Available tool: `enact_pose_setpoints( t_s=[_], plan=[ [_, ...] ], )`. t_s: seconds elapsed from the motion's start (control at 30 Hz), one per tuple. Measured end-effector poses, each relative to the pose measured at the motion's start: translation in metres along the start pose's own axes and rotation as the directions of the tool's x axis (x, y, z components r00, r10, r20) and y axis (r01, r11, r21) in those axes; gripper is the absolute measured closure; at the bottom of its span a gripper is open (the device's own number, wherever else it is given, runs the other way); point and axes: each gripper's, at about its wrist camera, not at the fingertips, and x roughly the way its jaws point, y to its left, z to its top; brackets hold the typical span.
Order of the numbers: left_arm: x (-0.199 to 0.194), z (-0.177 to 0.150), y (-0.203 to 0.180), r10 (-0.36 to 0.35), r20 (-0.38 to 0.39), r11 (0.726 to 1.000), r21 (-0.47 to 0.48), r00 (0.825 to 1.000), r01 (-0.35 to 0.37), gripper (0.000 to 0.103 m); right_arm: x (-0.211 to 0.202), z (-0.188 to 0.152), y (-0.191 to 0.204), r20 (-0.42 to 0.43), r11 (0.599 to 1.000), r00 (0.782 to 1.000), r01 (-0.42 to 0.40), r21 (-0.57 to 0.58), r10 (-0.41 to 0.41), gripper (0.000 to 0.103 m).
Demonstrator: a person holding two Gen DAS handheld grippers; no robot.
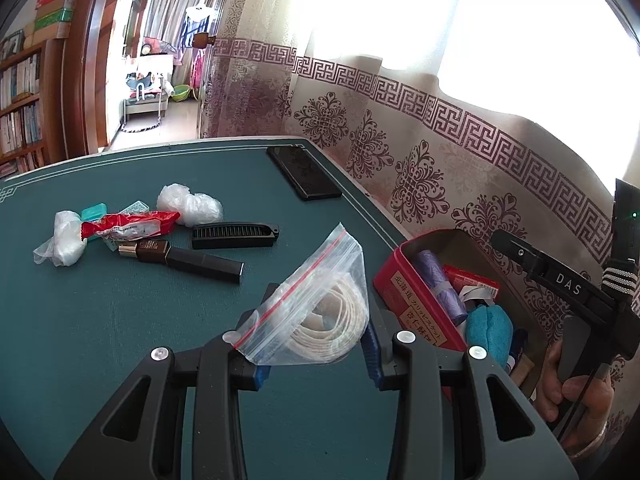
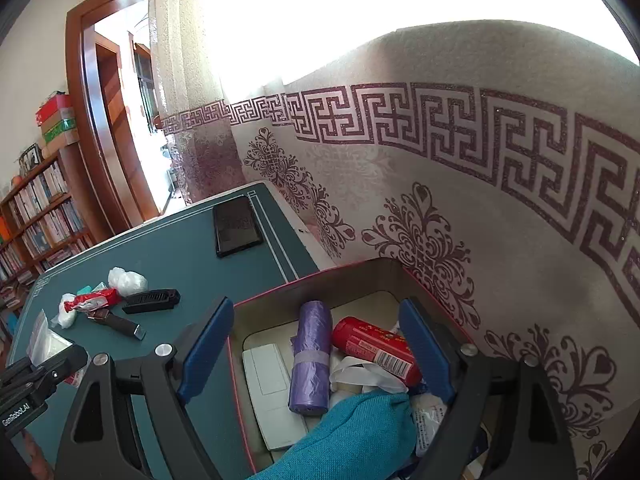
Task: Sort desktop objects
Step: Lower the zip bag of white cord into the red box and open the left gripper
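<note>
The left gripper (image 1: pixel 316 344) has its jaws closed on a zip bag (image 1: pixel 320 312) holding a coil of pale tape, pinched near the bag's lower edge, lifted above the green surface (image 1: pixel 100 340) and just beside the red tin (image 1: pixel 404 292). The grip looks shallow: the blue pads catch mostly slack film at the sides, so the bag could slide out or swing as it travels, and the coil's weight would pull it down.

The right gripper (image 2: pixel 316 356) hangs over the tin with its jaws wide and nothing between them, above a purple roll (image 2: pixel 310 360), a red tube (image 2: pixel 376 350) and a teal cloth (image 2: pixel 360 436). Both tools crowd the same opening, so they could knock together, or the bag could drape over the tin's rim and fall outside. The tin sits at the surface's edge by the curtain; a push might tip it off.

Well apart on the surface lie a comb (image 1: pixel 235 235), a dark case (image 1: pixel 188 262), a red packet (image 1: pixel 128 226), crumpled plastic (image 1: pixel 190 204) and a phone (image 1: pixel 304 178), not yet sorted.
</note>
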Motion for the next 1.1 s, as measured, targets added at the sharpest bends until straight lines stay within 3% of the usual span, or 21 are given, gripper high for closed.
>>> enact_pose_setpoints(
  t_s=[0.3,0.6,1.1],
  plan=[
    [0.002,-0.008,-0.038,-0.071,-0.031,0.996,0.058,0.997,0.073,0.064,-0.012,-0.005,-0.003,0.016,0.999,0.999,-0.031,0.007,0.031,0.015],
    [0.015,-0.014,-0.09,-0.158,-0.101,0.974,0.145,0.982,0.172,0.063,-0.025,-0.003,-0.027,0.041,0.997,0.999,-0.036,0.075,0.033,0.015],
    [0.061,0.008,-0.125,-0.243,-0.148,0.961,0.095,0.959,0.259,0.063,-0.025,-0.002,-0.049,0.058,0.99,0.997,-0.066,0.122,0.06,0.013]
  ],
)
